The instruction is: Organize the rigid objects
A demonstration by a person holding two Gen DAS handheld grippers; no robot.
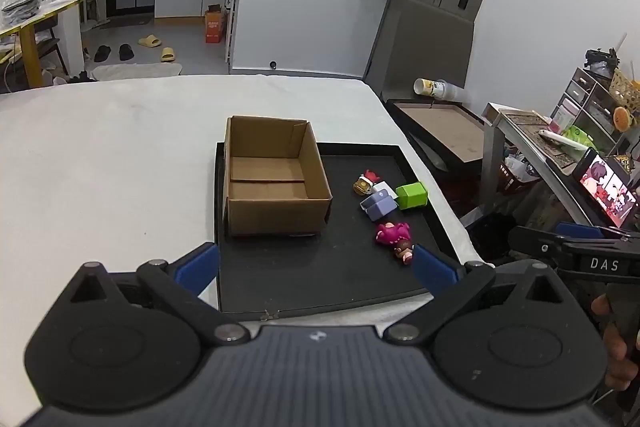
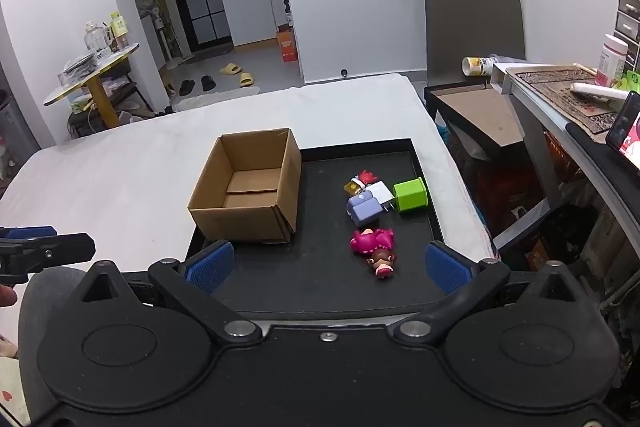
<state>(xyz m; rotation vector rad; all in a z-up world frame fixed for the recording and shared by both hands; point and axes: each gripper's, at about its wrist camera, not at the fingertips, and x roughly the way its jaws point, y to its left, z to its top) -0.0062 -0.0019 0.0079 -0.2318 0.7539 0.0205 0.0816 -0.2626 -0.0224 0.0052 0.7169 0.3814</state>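
An open, empty cardboard box (image 1: 272,179) (image 2: 248,187) stands on the left part of a black tray (image 1: 304,275) (image 2: 320,279). To its right lie a pink doll (image 1: 394,237) (image 2: 374,247), a lilac block (image 1: 378,205) (image 2: 363,207), a green cube (image 1: 412,195) (image 2: 410,195), a white charger (image 2: 381,191) and a small red-and-gold figure (image 1: 366,182) (image 2: 357,183). My left gripper (image 1: 316,267) is open and empty above the tray's near edge. My right gripper (image 2: 326,265) is open and empty, with the doll just beyond its fingers.
The tray lies on a white-covered surface (image 1: 100,167) (image 2: 120,179). To the right stand a framed board (image 1: 440,131), a cluttered desk (image 1: 560,155) with a phone (image 1: 606,191), and a grey chair (image 2: 472,27).
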